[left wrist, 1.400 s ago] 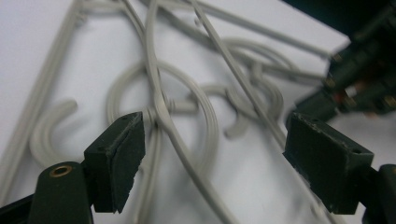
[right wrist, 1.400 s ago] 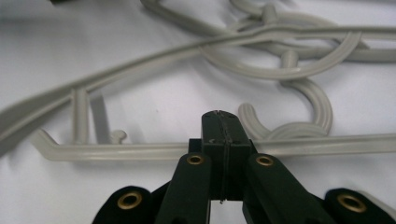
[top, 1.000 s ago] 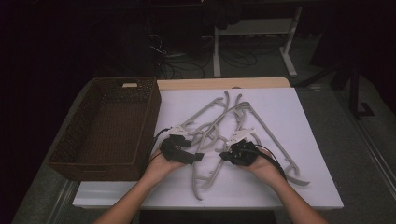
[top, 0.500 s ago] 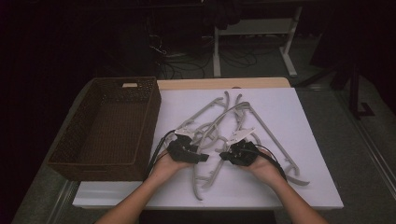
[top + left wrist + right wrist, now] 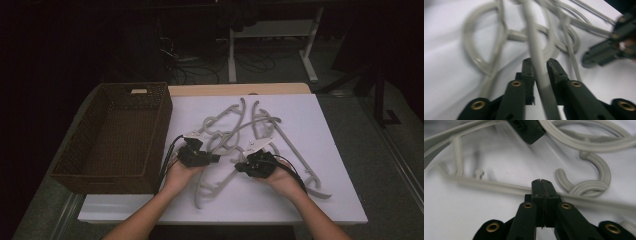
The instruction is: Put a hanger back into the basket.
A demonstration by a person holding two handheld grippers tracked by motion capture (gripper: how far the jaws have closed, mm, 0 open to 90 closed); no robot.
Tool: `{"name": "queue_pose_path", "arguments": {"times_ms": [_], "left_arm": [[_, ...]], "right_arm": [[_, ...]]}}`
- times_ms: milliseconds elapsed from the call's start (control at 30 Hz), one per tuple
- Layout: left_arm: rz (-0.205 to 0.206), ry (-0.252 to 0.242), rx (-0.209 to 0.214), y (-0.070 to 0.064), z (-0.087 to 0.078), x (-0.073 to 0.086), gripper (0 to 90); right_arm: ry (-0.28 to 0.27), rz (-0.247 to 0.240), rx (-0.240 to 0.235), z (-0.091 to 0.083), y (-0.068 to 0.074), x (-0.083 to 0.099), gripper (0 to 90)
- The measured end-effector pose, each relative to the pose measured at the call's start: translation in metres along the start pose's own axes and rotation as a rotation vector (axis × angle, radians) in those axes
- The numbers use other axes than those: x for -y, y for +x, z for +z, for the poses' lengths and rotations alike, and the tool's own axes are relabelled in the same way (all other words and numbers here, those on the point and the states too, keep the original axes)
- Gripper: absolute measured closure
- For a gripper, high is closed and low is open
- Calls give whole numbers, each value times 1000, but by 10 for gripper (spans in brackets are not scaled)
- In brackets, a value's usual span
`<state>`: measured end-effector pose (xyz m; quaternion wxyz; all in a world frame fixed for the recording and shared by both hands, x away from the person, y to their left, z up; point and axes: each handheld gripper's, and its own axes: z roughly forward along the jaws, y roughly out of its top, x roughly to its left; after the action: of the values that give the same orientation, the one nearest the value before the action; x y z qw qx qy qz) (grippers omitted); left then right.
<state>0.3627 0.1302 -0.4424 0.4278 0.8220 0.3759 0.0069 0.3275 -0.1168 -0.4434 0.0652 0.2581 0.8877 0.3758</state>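
Your left gripper (image 5: 216, 158) sits near the middle of the white table (image 5: 330, 130), just right of the brown wicker basket (image 5: 115, 132), and its jaws are narrowed around one grey bar of a hanger (image 5: 537, 67); in the left gripper view the bar runs straight between the two black jaws, touching them. Your right gripper (image 5: 239, 167) lies just to the right of it, pointing left, and in the right gripper view (image 5: 541, 181) its jaws are pressed together with nothing between them, a blurred hanger bar passing just beyond the tips. The pile of grey hangers (image 5: 240, 131) is tangled on the table's middle, stretching from the far centre to the near edge between your hands, apart from the basket.
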Motion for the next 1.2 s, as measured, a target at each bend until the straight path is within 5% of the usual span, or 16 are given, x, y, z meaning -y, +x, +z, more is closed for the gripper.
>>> {"name": "queue_pose_path", "arguments": {"times_ms": [200, 367, 700, 967, 1200], "left_arm": [[4, -14, -66, -3, -8, -10, 816], [12, -41, -93, -9, -26, -22, 817], [74, -104, -132, -18, -95, -68, 819], [113, -159, -217, 1, -168, -93, 820], [90, -184, -323, 35, -225, -86, 820]], "right_arm": [[-73, 16, -30, -17, 2, -1, 772], [-118, 49, -37, -33, 4, 4, 578], [-149, 109, 23, -47, 5, 21, 229], [-181, 123, 37, -47, 3, 22, 134], [-184, 123, 43, -46, 2, 22, 130]]}}
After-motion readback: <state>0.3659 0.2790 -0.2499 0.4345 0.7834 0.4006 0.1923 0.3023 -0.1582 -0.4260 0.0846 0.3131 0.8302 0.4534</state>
